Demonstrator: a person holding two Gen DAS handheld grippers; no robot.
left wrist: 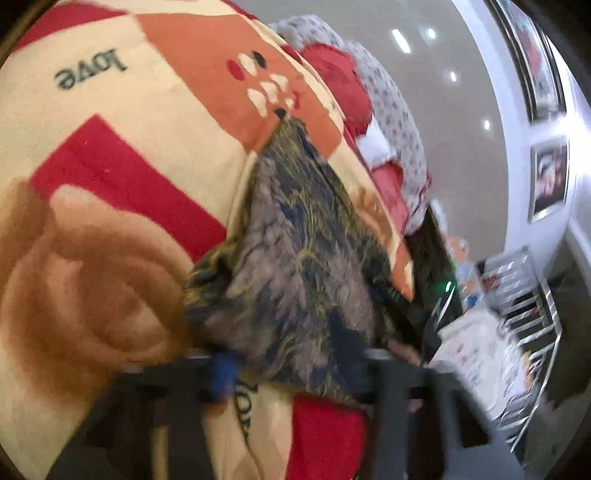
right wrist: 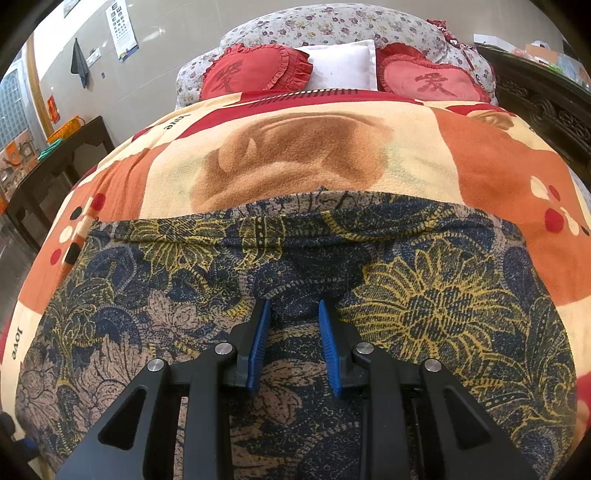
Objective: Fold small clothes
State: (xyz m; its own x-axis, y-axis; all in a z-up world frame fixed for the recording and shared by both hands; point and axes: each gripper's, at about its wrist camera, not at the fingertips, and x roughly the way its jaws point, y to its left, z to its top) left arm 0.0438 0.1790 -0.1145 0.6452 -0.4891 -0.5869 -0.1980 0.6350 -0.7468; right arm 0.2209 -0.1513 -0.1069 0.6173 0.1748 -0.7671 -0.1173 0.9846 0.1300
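A floral garment [right wrist: 424, 295] in dark blue, yellow and tan lies spread flat on a fleece blanket [right wrist: 295, 147]. Its straight hem runs across the far side. My right gripper [right wrist: 293, 304] points down onto the middle of the garment. Its blue pads [right wrist: 258, 339] stand apart, the tips rest on the cloth, and nothing sits between the pad faces. The left wrist view is blurred and rolled. There the garment [left wrist: 303, 258] reaches down between the fingers of my left gripper [left wrist: 303, 369]. One blue pad [left wrist: 225, 373] shows beside the cloth edge. The blur hides whether the pads press on it.
The blanket [left wrist: 110, 147] covers a bed. Two red heart cushions [right wrist: 258, 70] and a white pillow [right wrist: 340, 66] lie at its head against a flowered headboard [right wrist: 332, 26]. A dark side table [right wrist: 55, 166] stands left of the bed and a carved dark frame [right wrist: 546, 110] right.
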